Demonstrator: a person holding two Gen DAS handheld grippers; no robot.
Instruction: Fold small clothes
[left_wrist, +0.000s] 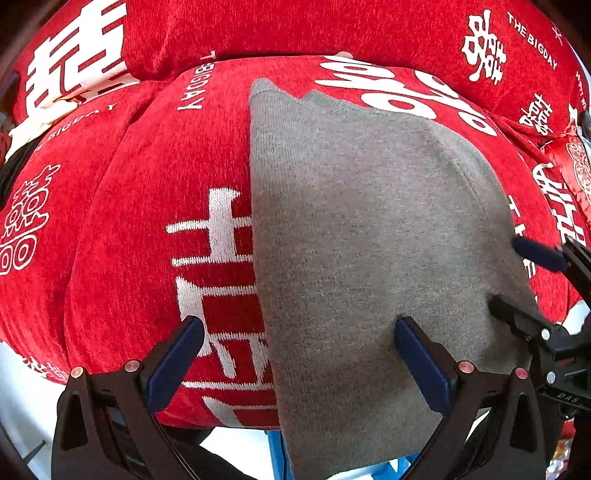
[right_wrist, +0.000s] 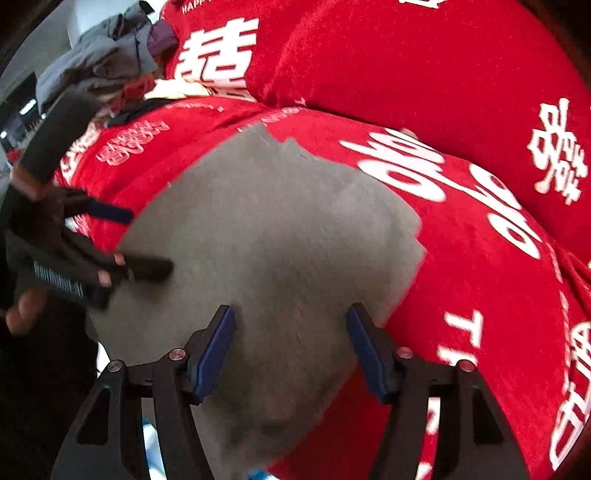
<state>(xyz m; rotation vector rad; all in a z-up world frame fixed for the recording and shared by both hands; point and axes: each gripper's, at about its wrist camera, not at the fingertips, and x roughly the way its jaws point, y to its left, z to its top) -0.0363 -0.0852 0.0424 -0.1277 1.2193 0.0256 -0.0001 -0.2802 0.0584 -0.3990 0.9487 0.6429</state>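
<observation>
A grey knit garment (left_wrist: 369, 240) lies spread flat on a red cushion cover (left_wrist: 129, 258) printed with white characters, its left edge straight and its far edge jagged, the near end drooping over the cushion's front edge. The fabric is plain, finely ribbed, with a faint curved seam toward its right side. The left gripper (left_wrist: 299, 354) hangs over the garment's near left edge, jaws spread wide — nothing pinched. The right gripper (right_wrist: 291, 347) stands just above the garment's near right part, jaws also apart, cloth below them but not clamped
</observation>
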